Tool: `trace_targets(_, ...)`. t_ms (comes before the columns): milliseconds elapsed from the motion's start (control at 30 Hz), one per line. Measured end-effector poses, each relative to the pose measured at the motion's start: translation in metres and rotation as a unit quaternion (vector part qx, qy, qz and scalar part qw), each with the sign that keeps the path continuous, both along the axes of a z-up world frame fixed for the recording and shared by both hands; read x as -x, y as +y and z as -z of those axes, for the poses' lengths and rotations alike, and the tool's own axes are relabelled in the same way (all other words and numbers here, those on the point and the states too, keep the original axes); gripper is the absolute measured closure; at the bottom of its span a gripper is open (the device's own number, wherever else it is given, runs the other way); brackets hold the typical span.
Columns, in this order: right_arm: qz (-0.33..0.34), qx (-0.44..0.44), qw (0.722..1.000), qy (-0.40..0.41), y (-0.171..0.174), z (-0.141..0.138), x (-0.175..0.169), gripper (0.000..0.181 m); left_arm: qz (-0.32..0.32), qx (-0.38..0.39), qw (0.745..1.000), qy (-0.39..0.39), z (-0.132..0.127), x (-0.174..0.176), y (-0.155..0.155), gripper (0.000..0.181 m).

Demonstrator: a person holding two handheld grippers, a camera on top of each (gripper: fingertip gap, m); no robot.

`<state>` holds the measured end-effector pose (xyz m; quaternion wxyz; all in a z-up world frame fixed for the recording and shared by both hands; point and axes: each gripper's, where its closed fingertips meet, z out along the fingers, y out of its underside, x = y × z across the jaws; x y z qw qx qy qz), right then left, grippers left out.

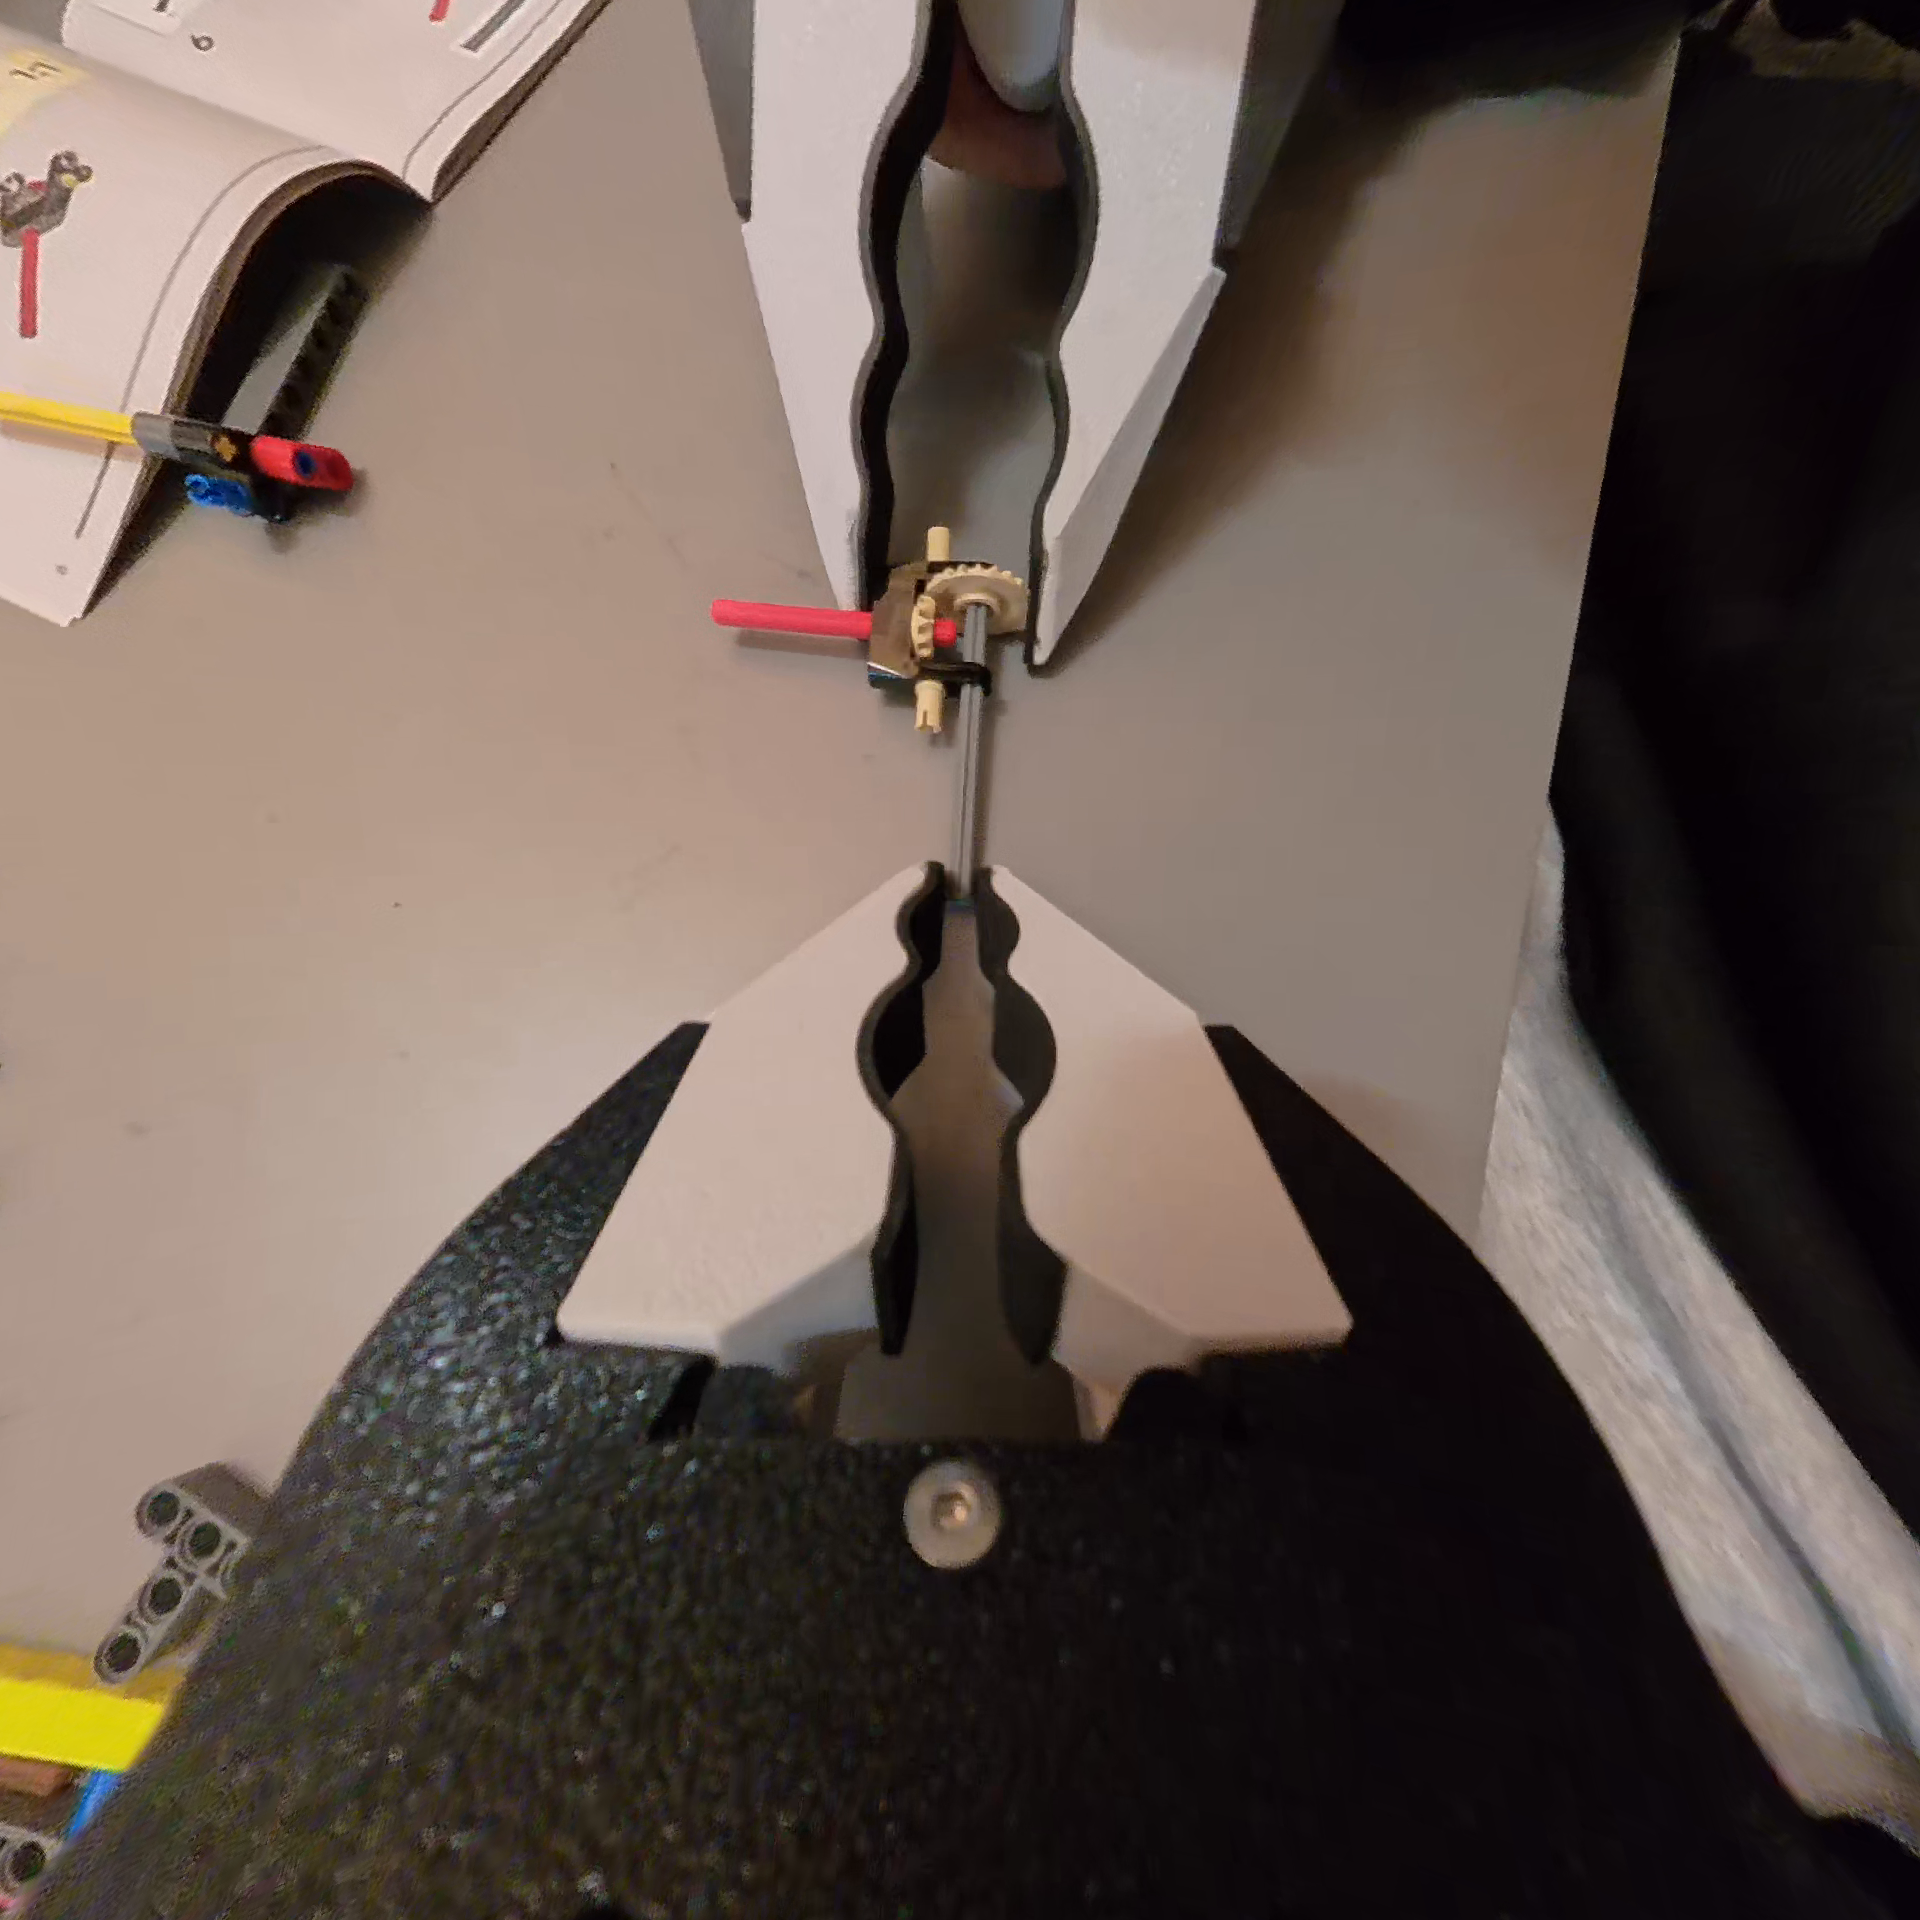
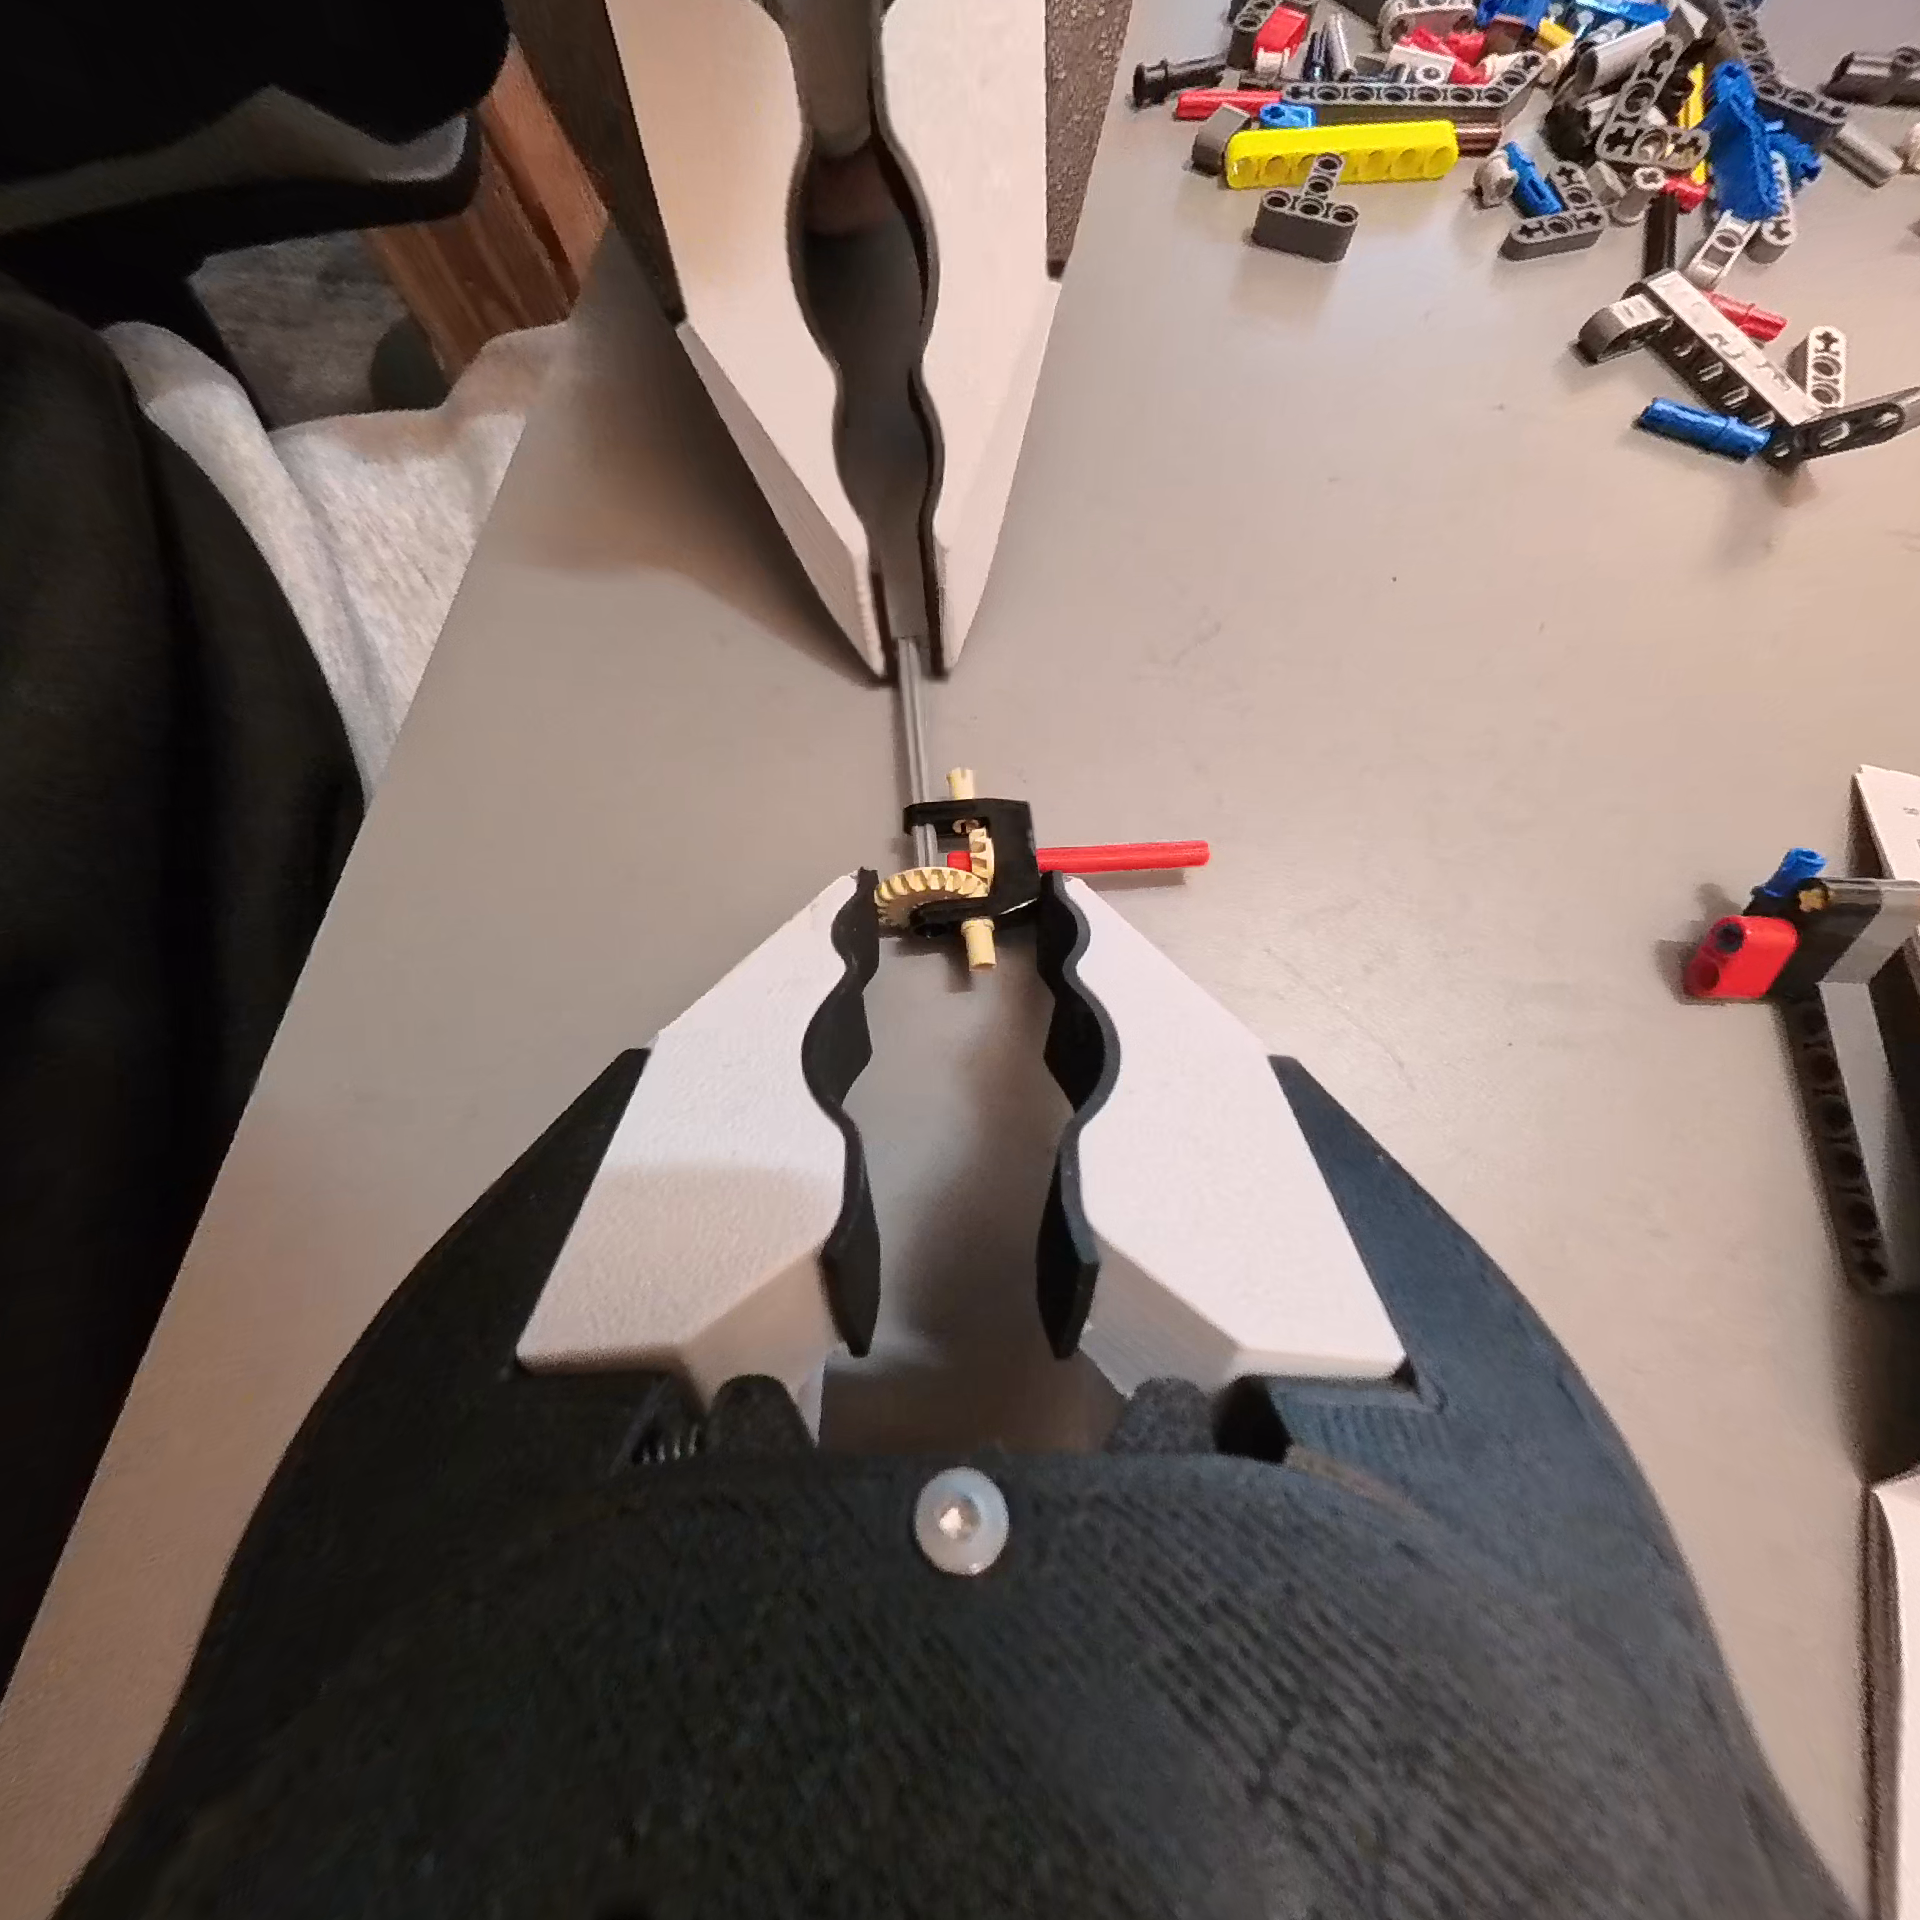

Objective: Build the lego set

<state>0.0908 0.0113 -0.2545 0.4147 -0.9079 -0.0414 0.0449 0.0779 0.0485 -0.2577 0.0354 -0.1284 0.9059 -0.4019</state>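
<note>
A small gear assembly (image 1: 935,623) (image 2: 971,862) is a black frame with tan bevel gears, tan pins and a red axle (image 1: 790,618) (image 2: 1122,855) sticking out sideways. My right gripper (image 2: 956,894) is shut on this assembly just above the grey table (image 1: 416,935); it also shows in the left wrist view (image 1: 945,613). A thin grey axle (image 1: 968,790) (image 2: 914,727) runs from the large tan gear to my left gripper (image 1: 961,878), which is shut on the axle's other end. The left gripper also shows in the right wrist view (image 2: 914,665). The two grippers face each other tip to tip.
An open instruction booklet (image 1: 208,208) lies at the far left, with a sub-assembly with a red piece (image 1: 281,462) (image 2: 1745,951) beside it. A pile of loose parts (image 2: 1558,135) lies on the table. A grey beam (image 1: 177,1579) and a yellow beam (image 1: 62,1714) lie nearby. The table edge (image 1: 1538,831) and a person's clothing are close. Tip to tip, the grippers are about 5 cm apart. My left tips are roughly 15 cm from the grey beam (image 1: 177,1579). My right wrist view (image 2: 1320,194) looks at it from another angle.
</note>
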Motion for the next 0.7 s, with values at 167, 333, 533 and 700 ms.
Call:
trace_targets(167, -0.018, -0.004, 0.999, 0.038, 0.0, -0.003, 0.005, 0.151, 0.027, -0.005, 0.999, -0.018, 0.0, 0.002, -0.001, 0.179)
trace_targets(333, -0.012, -0.006, 0.995, 0.097, 0.0, -0.006, 0.002, 0.151, 0.059, -0.01, 0.997, -0.048, 0.0, -0.002, 0.0, 0.179)
trace_targets(533, 0.006, -0.006, 0.997, 0.076, 0.001, -0.004, -0.003, 0.146, 0.087, -0.011, 0.994, -0.061, 0.0, -0.006, 0.001, 0.179)
trace_targets(700, 0.018, -0.005, 0.999, 0.041, 0.003, -0.002, -0.005, 0.151, 0.088, -0.012, 0.993, -0.072, 0.0, -0.012, 0.003, 0.179)
